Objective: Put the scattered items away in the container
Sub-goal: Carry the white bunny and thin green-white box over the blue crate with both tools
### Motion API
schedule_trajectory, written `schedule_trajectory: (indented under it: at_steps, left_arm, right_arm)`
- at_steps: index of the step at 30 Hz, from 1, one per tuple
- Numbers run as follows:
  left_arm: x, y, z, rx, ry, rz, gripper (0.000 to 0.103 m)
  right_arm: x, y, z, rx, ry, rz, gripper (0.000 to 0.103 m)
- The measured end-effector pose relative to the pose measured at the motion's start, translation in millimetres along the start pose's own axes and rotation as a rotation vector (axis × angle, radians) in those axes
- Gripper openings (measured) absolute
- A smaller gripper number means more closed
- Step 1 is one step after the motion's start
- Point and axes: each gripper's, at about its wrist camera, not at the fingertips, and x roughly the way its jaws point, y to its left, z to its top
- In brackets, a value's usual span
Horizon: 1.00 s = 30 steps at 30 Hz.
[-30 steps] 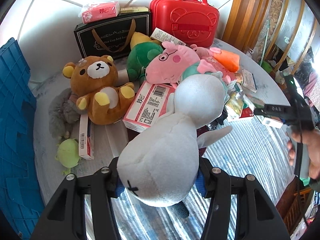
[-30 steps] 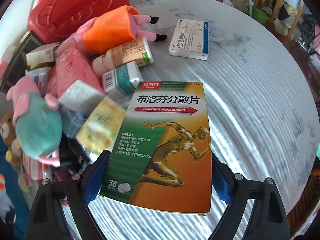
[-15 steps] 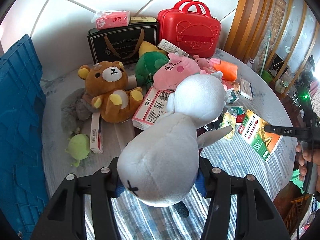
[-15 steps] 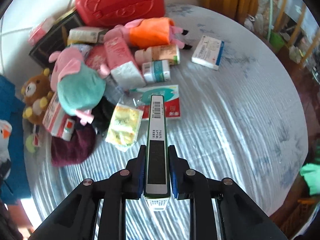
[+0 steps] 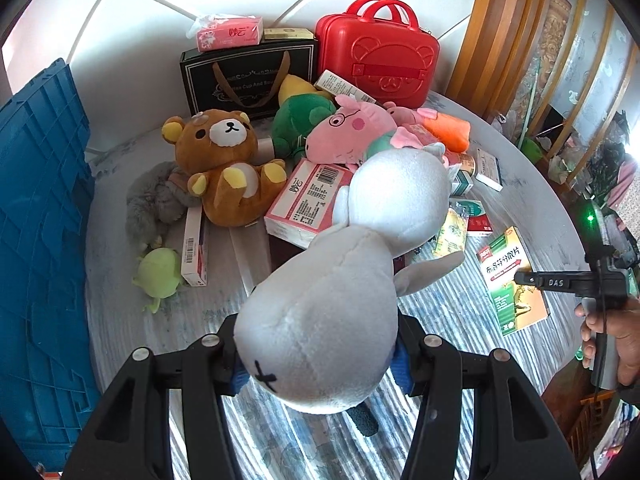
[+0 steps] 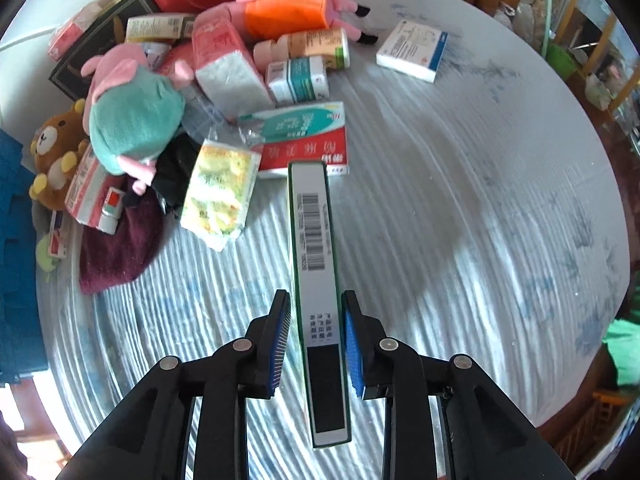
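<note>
Crate [image 5: 36,216], blue, sits at the far left of the left gripper [image 5: 320,360], which pinches a grey plush toy [image 5: 340,288] whose long axis runs forward along the fingers. Right gripper [image 6: 316,340]: jaws opening, a medicine box [image 6: 316,260] stands on edge between them, its left pad apart, long axis pointing ahead toward the table's [image 6: 480,200] clutter.

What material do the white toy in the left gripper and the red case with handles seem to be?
White toy: soft plush fabric, fuzzy and matte, dented where it is held. Red case: probably hard moulded plastic, smooth and slightly glossy, with an embossed bear face.
</note>
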Motion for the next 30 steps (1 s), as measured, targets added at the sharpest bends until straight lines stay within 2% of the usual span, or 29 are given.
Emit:
schedule_trajectory:
  at_steps: [4,13,30]
  left_arm:
    - [-4.5,-1.9,0.8,0.002,-0.005,0.005,0.053]
    - [-28.4,-5.5,8.4,-0.011,-0.037,0.015,0.053]
    - [-114.8,10.1,9.7,-0.046,-0.114,0.014,0.053]
  right_arm:
    - [-0.2,11.8,-1.4,-0.041,0.003,-0.007,0.019]
    - [-43.2,32.5,-6.6,-0.101,-0.055,0.002,0.019]
    - [-158.1,90.7,-34.9,-0.172,-0.240,0.085,0.019]
